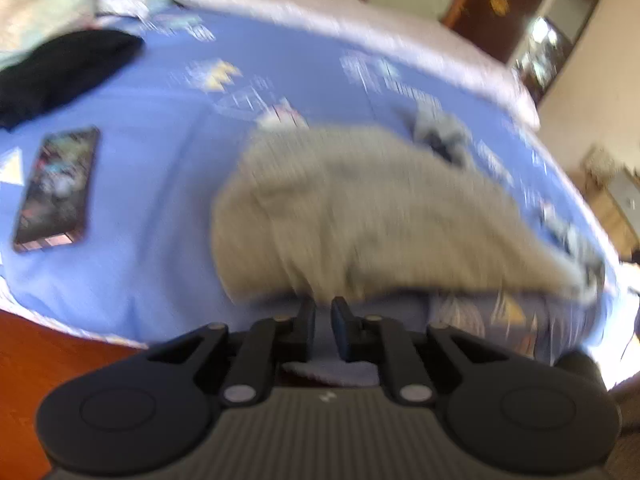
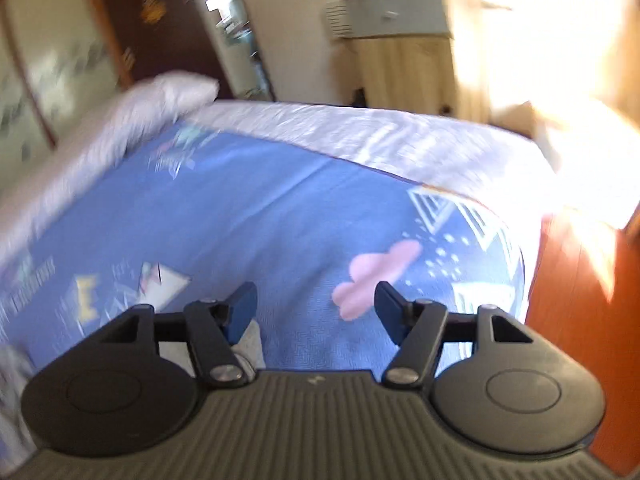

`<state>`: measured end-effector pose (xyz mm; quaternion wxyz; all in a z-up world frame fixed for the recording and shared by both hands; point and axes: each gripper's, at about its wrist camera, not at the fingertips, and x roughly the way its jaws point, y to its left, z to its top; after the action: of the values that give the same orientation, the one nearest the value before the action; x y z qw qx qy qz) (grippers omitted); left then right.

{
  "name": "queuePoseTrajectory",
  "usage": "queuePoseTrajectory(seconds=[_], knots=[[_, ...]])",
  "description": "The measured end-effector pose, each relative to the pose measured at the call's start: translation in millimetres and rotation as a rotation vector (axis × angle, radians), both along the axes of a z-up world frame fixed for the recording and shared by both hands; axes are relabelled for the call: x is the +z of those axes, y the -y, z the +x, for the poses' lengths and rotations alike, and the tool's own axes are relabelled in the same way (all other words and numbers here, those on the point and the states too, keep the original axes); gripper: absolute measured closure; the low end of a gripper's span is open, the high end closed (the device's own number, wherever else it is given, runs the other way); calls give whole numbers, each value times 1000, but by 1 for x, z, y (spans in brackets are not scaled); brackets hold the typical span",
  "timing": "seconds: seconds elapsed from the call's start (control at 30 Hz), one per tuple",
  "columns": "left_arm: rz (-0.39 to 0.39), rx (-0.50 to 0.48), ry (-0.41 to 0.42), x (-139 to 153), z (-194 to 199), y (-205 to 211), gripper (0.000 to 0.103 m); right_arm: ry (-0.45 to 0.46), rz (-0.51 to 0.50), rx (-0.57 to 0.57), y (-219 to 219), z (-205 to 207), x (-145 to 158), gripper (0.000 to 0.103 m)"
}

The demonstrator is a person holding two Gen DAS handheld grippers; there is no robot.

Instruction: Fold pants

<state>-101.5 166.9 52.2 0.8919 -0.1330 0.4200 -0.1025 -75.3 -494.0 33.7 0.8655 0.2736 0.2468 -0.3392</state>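
The grey pants (image 1: 360, 216) hang bunched in the left wrist view, lifted above the blue patterned bedsheet (image 1: 160, 184). My left gripper (image 1: 323, 308) is shut on their lower edge, jaws nearly together. The frame is motion-blurred. In the right wrist view my right gripper (image 2: 316, 304) is open and empty, held over the blue sheet (image 2: 280, 208). A bit of grey cloth (image 2: 250, 340) shows behind its left finger.
A phone (image 1: 56, 190) lies on the sheet at left, with a black garment (image 1: 60, 68) beyond it. White bedding (image 2: 360, 136) borders the sheet. A red-brown wooden floor (image 2: 580, 300) lies past the bed edge, a cabinet (image 2: 400, 40) at the far wall.
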Motion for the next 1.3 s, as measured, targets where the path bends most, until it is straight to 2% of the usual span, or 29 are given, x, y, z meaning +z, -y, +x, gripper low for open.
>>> queuePoseTrajectory(seconds=[0.03, 0.1, 0.17, 0.27, 0.3, 0.37, 0.43, 0.5, 0.53, 0.6, 0.7, 0.77, 0.87, 0.9, 0.93, 0.97, 1.0, 1.03, 1.07, 1.1, 1.17, 1.23, 1.3], knots=[[-28, 41, 24, 8, 2, -9, 67, 22, 10, -22, -2, -2, 2, 36], [-81, 129, 59, 18, 10, -25, 45, 75, 10, 24, -16, -1, 12, 36], [-101, 173, 79, 20, 23, -32, 44, 113, 20, 191, -41, 17, 27, 36], [-67, 196, 81, 15, 49, -24, 40, 108, 67, 575, -106, 51, 42, 36], [-59, 194, 77, 12, 57, -20, 41, 103, 84, 726, -136, 61, 44, 36], [-60, 167, 55, 5, 68, -10, 53, 86, 84, 959, -190, 73, 47, 37], [-29, 126, 33, 1, 76, 2, 84, 60, 44, 1118, -239, 87, 43, 37], [7, 59, 33, 3, 69, 10, 90, 38, 24, 1210, -274, 107, 37, 39], [14, 5, 37, 3, 62, 12, 98, 28, 18, 1223, -283, 121, 33, 39], [21, -92, 35, 4, 44, 15, 98, 4, -3, 1167, -290, 146, 33, 39], [60, -230, 35, 1, 7, 19, 97, -42, -75, 1024, -270, 188, 24, 37], [71, -246, 5, -3, -4, 19, 94, -98, -81, 965, -258, 214, 13, 35], [19, -167, -9, -2, -6, 1, 87, -176, -6, 934, -249, 248, -11, 31], [-13, -122, 3, 2, -5, -9, 77, -204, 17, 940, -251, 260, -21, 31], [-59, -58, 23, 7, -3, -22, 66, -228, 29, 946, -259, 260, -34, 36], [-112, 9, 43, 12, 1, -37, 61, -248, 13, 941, -266, 260, -40, 54], [-163, 70, 58, 15, 6, -51, 53, -252, -50, 926, -275, 256, -37, 68], [-209, 130, 71, 18, 13, -64, 50, -253, -67, 936, -279, 254, -30, 97], [-231, 167, 77, 19, 22, -71, 50, -222, -30, 930, -274, 254, -22, 96], [-224, 194, 74, 20, 34, -75, 49, -142, 25, 907, -263, 251, -10, 96], [-157, 207, 57, 19, 59, -69, 49, 84, 117, 850, -227, 233, 27, 96], [-119, 163, 36, 13, 85, -53, 49, 299, 188, 802, -186, 203, 60, 96], [-109, 99, 12, 3, 101, -30, 49, 455, 223, 748, -143, 165, 84, 96]])
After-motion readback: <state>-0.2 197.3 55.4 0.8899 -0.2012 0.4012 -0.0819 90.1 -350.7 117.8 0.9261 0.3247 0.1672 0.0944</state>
